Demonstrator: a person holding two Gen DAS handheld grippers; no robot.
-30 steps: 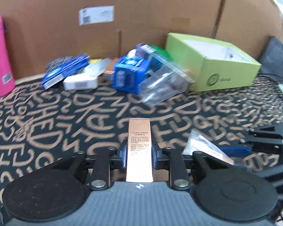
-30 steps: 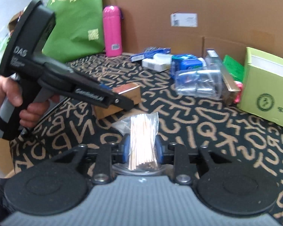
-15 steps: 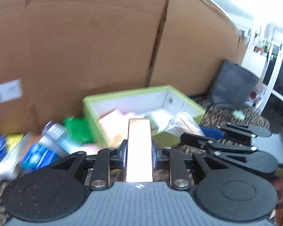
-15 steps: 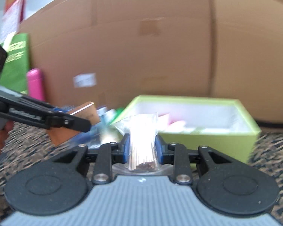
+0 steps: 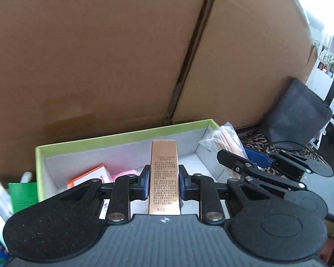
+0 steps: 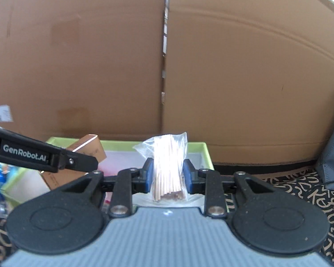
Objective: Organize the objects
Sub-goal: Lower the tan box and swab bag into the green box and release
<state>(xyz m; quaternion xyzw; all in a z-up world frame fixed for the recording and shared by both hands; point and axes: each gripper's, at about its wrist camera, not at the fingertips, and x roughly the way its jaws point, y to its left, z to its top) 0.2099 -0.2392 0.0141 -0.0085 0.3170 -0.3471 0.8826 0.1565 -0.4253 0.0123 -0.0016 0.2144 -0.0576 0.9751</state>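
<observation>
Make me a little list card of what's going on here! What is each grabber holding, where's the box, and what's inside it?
left gripper: shut on the copper carton
right gripper: shut on the bag of wooden sticks
green box: open, right ahead of both grippers, in front of the cardboard wall
inside the box: an orange and white carton and something pink
carried things: both over the box, not let go yet
tablecloth: black with tan letters
</observation>
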